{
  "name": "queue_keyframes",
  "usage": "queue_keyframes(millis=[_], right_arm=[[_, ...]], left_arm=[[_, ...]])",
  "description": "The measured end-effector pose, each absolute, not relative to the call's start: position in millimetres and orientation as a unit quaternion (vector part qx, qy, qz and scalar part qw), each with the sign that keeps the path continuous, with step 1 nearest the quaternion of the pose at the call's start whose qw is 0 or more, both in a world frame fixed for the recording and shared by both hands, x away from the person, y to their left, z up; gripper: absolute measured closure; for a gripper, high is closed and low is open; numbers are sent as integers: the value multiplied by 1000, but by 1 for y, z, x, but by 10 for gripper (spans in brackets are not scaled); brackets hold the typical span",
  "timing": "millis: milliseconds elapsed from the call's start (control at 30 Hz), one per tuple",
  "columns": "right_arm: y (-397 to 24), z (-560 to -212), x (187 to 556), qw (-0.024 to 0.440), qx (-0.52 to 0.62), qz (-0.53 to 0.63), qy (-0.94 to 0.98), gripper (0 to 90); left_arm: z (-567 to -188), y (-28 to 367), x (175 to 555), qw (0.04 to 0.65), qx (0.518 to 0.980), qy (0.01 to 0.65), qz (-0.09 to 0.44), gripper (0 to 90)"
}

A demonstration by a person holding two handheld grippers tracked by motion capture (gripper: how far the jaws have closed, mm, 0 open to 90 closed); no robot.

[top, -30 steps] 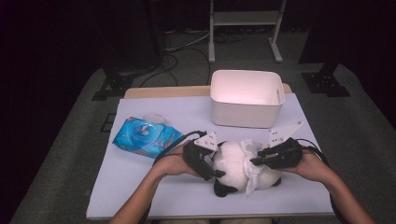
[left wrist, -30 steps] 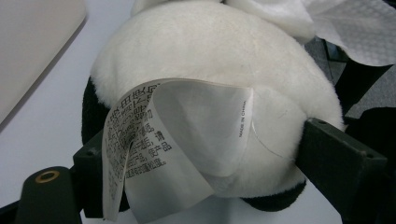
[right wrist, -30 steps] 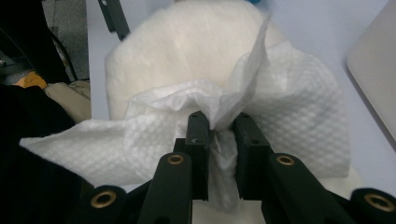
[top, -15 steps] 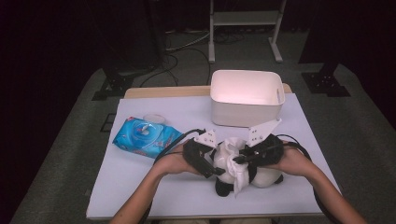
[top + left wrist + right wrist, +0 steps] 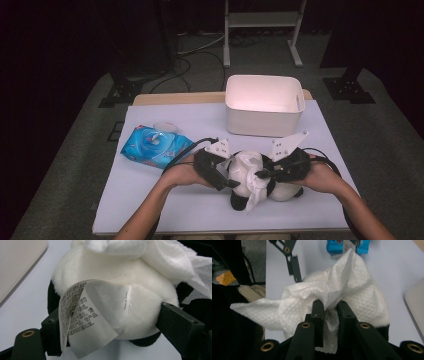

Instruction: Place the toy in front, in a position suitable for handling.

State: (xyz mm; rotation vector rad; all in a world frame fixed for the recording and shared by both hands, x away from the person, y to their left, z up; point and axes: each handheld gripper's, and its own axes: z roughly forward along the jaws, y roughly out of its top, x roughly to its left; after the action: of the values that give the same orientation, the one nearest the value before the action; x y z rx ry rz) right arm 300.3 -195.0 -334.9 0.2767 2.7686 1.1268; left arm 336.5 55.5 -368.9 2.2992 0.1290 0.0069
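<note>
Plush: soft black-and-white panda toy (image 5: 250,172), lower centre, yielding; left gripper (image 5: 110,322) jaws are squeezing its body.
Wipe: thin white textured cloth (image 5: 317,300), limp; right gripper (image 5: 329,308) jaws are pinching it closed.

**Occlusions and Unreadable Areas**

In the right gripper view, the white wipe (image 5: 329,297) covers most of the plush toy (image 5: 384,315). The blue wipes pack (image 5: 348,246) is cut off by the top edge. In the left gripper view, the care label (image 5: 87,315) folds over itself, hiding part of its print. In the high view, the plush toy's face cannot be made out.
</note>
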Motion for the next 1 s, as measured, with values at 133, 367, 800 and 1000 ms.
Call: queue_keyframes(millis=[133,367,800,1000], right_arm=[[-208,-341,296,72,104,377,918,769],[-223,-352,289,66,124,390,910,769],[-209,-351,284,85,109,395,908,770],[-189,-350,287,75,88,401,909,770]], left_arm=[[-364,57,336,404,913,49,5,170],[-353,58,335,404,914,45,15,172],[-354,55,342,407,912,51,7,315],[-358,57,346,412,909,61,-1,313]])
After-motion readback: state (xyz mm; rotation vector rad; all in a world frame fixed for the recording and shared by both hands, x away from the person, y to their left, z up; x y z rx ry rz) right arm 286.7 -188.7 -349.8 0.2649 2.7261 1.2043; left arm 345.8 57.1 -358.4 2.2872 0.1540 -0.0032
